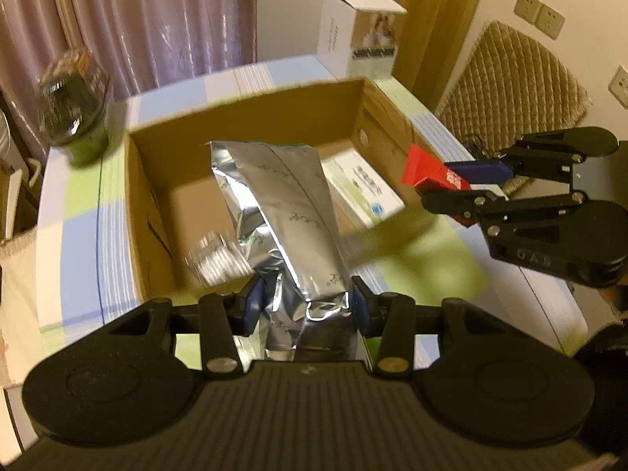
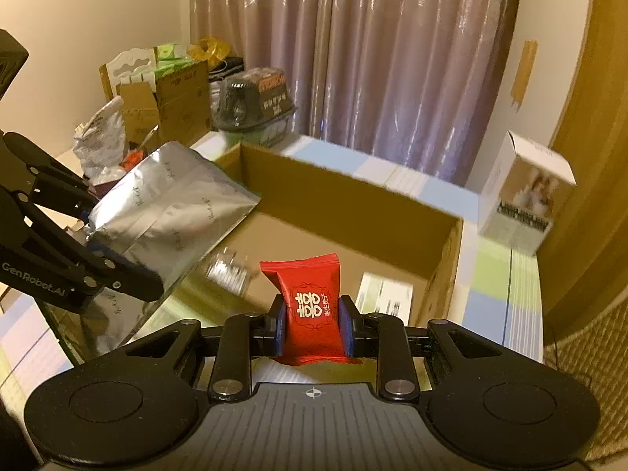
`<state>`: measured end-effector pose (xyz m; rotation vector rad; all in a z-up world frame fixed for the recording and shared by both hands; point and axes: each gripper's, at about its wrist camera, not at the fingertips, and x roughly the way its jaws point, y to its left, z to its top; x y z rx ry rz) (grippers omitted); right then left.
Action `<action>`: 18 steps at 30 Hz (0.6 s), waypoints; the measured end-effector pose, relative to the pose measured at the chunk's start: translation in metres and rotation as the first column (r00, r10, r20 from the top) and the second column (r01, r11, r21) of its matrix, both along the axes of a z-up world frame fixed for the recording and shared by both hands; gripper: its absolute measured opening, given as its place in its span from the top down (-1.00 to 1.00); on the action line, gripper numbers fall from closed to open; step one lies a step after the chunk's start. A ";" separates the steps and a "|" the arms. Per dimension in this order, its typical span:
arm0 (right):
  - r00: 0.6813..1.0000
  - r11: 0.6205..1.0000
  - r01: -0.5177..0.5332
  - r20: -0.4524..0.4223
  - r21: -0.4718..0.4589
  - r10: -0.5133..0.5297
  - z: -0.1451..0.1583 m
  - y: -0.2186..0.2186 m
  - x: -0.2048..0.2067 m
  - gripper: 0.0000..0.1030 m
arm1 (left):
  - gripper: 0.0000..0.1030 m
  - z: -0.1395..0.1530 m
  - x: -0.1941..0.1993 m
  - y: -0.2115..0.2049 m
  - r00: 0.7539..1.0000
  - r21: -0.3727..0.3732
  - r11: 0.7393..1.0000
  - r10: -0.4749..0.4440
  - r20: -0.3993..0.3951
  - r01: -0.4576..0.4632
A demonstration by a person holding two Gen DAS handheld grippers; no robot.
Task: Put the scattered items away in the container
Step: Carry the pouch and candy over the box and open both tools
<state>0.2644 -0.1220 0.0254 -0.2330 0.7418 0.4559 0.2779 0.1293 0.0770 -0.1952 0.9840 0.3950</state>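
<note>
the left gripper (image 1: 306,306) is clamped on the lower end of a silver foil pouch (image 1: 282,212), its blue pads (image 1: 251,306) pressed into the crumpled foil on either side; the pouch slants up and away from the tongs, its upper part hanging over the near half of the cardboard box (image 1: 251,117). the right gripper (image 2: 312,324) pinches a small red candy packet (image 2: 312,306) with white characters on its face, held upright between the pads just above the box's near edge, at its right end. inside the box, a white and green flat carton (image 1: 365,188) lies on the floor against the right wall, and a small clear crinkled wrapper (image 1: 214,259) sits near the front wall, blurred. outside the box, on the striped blue, green and white tablecloth (image 1: 78,235), a dark domed plastic container (image 1: 74,110) stands beyond the left far corner, and a tall white box (image 1: 357,35) with a photo on it stands behind the right far corner. purple curtains (image 2: 373,59) hang behind the box
</note>
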 end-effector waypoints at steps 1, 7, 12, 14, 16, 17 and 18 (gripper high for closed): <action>1.000 1.000 -0.001 0.002 0.000 0.001 0.001 0.000 0.006 0.43 | 0.22 0.002 0.005 0.006 1.000 0.002 1.000 0.001 0.003 -0.001; 1.000 1.000 -0.005 0.001 -0.010 0.005 -0.001 0.002 0.039 0.43 | 0.22 0.006 0.029 0.034 1.000 0.022 1.000 0.017 0.011 -0.017; 1.000 1.000 0.007 -0.021 -0.004 -0.007 -0.013 0.003 0.058 0.43 | 0.22 -0.002 0.043 0.054 0.999 0.007 0.999 0.040 0.021 -0.040; 1.000 1.000 0.011 -0.028 -0.003 -0.011 -0.017 0.003 0.063 0.43 | 0.22 -0.006 0.046 0.061 0.998 -0.008 0.999 0.051 0.024 -0.051; 0.999 1.000 0.013 -0.032 -0.004 -0.013 -0.021 0.003 0.068 0.43 | 0.22 -0.011 0.050 0.069 0.998 -0.018 0.998 0.065 0.026 -0.065; 0.999 1.000 0.013 -0.034 -0.005 -0.014 -0.022 0.003 0.069 0.43 | 0.22 -0.013 0.051 0.072 0.997 -0.022 0.997 0.072 0.028 -0.072; 0.999 1.000 0.014 -0.035 -0.006 -0.014 -0.024 0.003 0.071 0.43 | 0.22 -0.014 0.052 0.075 0.996 -0.027 0.997 0.078 0.031 -0.077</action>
